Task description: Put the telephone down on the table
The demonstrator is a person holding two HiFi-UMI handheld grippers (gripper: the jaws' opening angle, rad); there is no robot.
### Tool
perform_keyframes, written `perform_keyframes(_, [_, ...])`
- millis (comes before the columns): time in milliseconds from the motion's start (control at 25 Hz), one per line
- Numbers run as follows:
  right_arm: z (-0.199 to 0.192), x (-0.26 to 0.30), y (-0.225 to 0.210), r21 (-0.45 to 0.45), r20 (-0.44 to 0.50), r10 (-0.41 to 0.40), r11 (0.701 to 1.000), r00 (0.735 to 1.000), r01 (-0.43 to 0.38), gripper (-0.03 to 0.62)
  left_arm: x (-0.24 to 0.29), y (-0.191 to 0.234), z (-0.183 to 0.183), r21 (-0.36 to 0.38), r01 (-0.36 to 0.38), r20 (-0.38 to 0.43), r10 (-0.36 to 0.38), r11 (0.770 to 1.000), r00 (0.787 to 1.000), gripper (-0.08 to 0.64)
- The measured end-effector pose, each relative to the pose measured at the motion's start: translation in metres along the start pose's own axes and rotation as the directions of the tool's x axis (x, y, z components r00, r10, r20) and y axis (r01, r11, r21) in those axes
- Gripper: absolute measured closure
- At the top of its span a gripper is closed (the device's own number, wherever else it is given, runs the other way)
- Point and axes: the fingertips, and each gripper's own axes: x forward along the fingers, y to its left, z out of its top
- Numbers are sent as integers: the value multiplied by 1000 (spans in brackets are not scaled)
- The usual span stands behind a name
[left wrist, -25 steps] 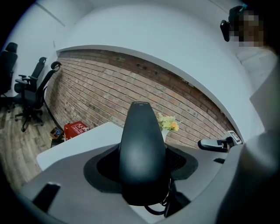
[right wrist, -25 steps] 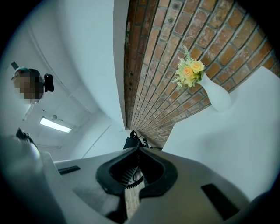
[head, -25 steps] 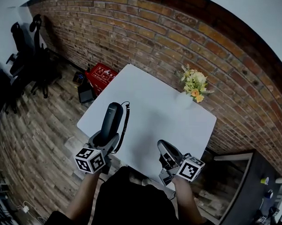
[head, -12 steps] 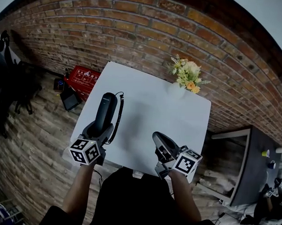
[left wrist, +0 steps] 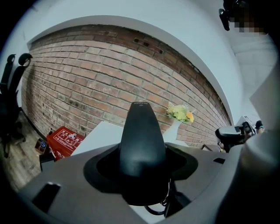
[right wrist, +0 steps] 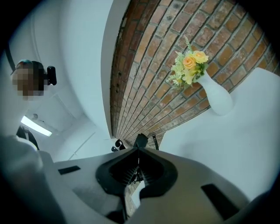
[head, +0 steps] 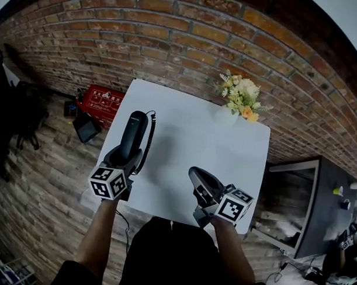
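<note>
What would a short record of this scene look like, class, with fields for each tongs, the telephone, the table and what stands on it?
Left tongs: shut on the telephone handset
Right tongs: shut, empty
Table: white
Handset: black, coiled cord attached, held over the table's left side
On table: white vase of flowers, far right corner

Telephone [left wrist: 142, 140] lower end buried between left gripper [left wrist: 142, 175] jaws. Red box [head: 102, 99] print too small to read, possibly a logo.

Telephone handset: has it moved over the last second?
Yes. The telephone handset, in the left tool, reaches farther along the table's left edge toward the brick wall.
</note>
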Motion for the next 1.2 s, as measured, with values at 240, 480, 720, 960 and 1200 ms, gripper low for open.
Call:
perform_keyframes(240, [-12, 25, -21, 16, -58, 9, 1000, 998, -8, 569, 40, 32, -3, 58, -57, -32, 59, 997, 998, 284])
perform_keyframes(480, [-23, 38, -46, 12, -120, -10, 1000, 993, 11, 569, 85, 67, -2, 105, -99, -48, 105, 990, 993, 284])
perform_keyframes(720, [-31, 52, -71, 15, -164, -30, 999, 986, 33, 569, 130, 101, -13, 137, -143, -86, 156, 980, 984, 284])
perform_keyframes(960, [-33, 57, -92, 34, -183, -54, 998, 982, 61, 569, 157, 124, -23, 180, -188, -139, 215, 966, 967, 284])
perform_keyframes(1200, [-26, 67, -96, 39, -177, -57, 997, 983, 65, 569, 166, 136, -29, 205, -232, -177, 269, 951, 947, 282])
